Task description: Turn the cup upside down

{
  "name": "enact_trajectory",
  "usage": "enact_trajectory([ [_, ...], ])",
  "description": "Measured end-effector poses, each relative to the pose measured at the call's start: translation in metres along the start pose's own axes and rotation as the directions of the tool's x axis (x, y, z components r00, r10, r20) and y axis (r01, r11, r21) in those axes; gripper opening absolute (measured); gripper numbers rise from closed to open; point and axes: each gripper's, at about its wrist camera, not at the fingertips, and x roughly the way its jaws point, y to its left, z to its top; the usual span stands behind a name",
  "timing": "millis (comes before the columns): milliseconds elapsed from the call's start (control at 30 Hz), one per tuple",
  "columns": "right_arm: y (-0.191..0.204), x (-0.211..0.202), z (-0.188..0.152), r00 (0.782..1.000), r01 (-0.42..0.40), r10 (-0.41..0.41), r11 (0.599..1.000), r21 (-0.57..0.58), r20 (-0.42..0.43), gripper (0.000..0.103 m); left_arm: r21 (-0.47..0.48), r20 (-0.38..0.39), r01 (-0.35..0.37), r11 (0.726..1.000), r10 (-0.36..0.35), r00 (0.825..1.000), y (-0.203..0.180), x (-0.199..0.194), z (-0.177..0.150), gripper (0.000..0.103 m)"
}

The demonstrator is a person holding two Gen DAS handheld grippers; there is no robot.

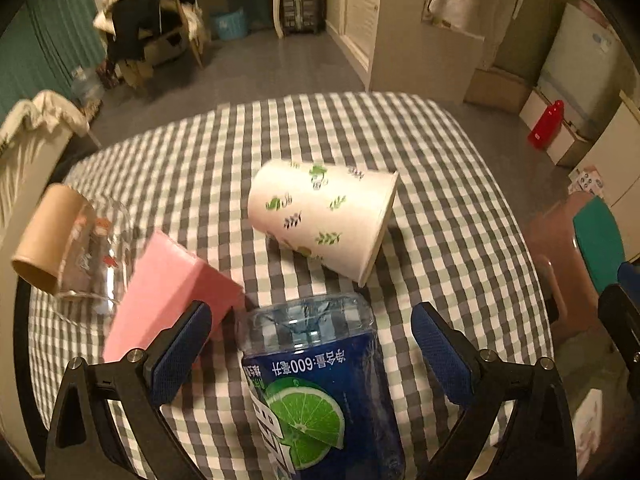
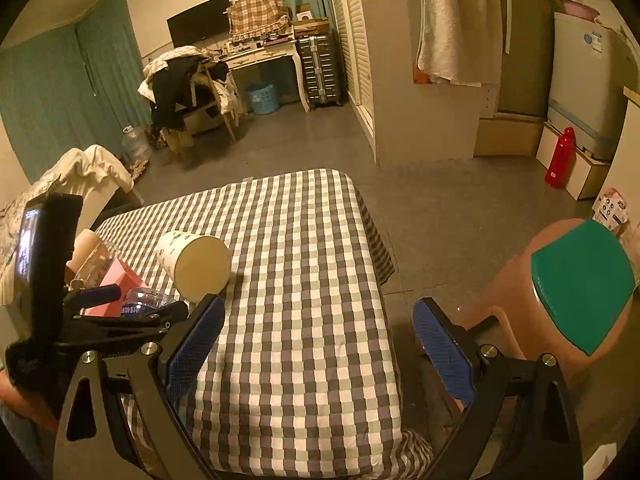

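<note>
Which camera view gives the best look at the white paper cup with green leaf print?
The left wrist view. There the white paper cup with green leaf print lies on its side on the checked tablecloth, large and central, print and rim clear. The right wrist view shows it smaller, at the left, mostly its round end.

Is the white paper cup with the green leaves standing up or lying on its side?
On its side. The white leaf-printed paper cup lies across the checked tablecloth, its round opening facing sideways in the right wrist view.

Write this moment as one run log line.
paper cup: on its side on table | left gripper: open, bottle between fingers | right gripper: open, empty
</note>
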Motion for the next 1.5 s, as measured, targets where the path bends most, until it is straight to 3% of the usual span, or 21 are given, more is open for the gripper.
enact_trajectory([
  [100, -0.001, 0.0, 0.001, 1.0, -0.001, 0.001, 1.0, 0.001, 0.003, 0.096, -0.007, -0.059, 0.034, 0.999, -0.034, 0.998, 0.002, 0.007, -0.001, 0.076],
  [300, 0.0, -0.001, 0.001, 1.0, 0.003, -0.003, 1.0, -0.001, 0.007, 0.096, -0.02, -0.059, 0.06, 0.998, -0.061, 0.996, 0.007, 0.002, 0.0, 0.076],
  [500, 0.001, -0.002, 0.001, 1.0, 0.013, -0.013, 1.0, 0.005, 0.013, 0.096, 0.024, 0.102, 0.007, 1.0, -0.009, 0.995, 0.006, -0.035, 0.001, 0.076],
  [733, 0.006, 0.002, 0.001, 1.0, 0.014, -0.014, 1.0, -0.008, 0.008, 0.096, 0.011, 0.231, -0.013, 1.0, 0.01, 0.973, 0.009, -0.05, 0.0, 0.076],
  [1067, 0.006, 0.003, 0.001, 1.0, 0.026, -0.026, 1.0, -0.004, 0.004, 0.096, -0.001, 0.316, -0.012, 1.0, 0.012, 0.949, 0.009, -0.06, -0.027, 0.076],
  [1267, 0.007, 0.003, 0.001, 1.0, 0.028, -0.027, 1.0, -0.009, 0.006, 0.096, 0.013, 0.324, -0.016, 1.0, 0.011, 0.946, 0.004, -0.071, -0.044, 0.076],
  [1367, 0.008, 0.002, 0.001, 1.0, 0.029, -0.029, 1.0, -0.011, 0.006, 0.096, 0.01, 0.264, 0.054, 0.999, -0.054, 0.963, 0.004, -0.064, -0.047, 0.076],
  [1500, 0.008, 0.002, 0.001, 1.0, 0.028, -0.028, 1.0, -0.01, 0.007, 0.096, 0.004, 0.232, 0.036, 0.999, -0.036, 0.972, 0.003, -0.049, -0.05, 0.076],
])
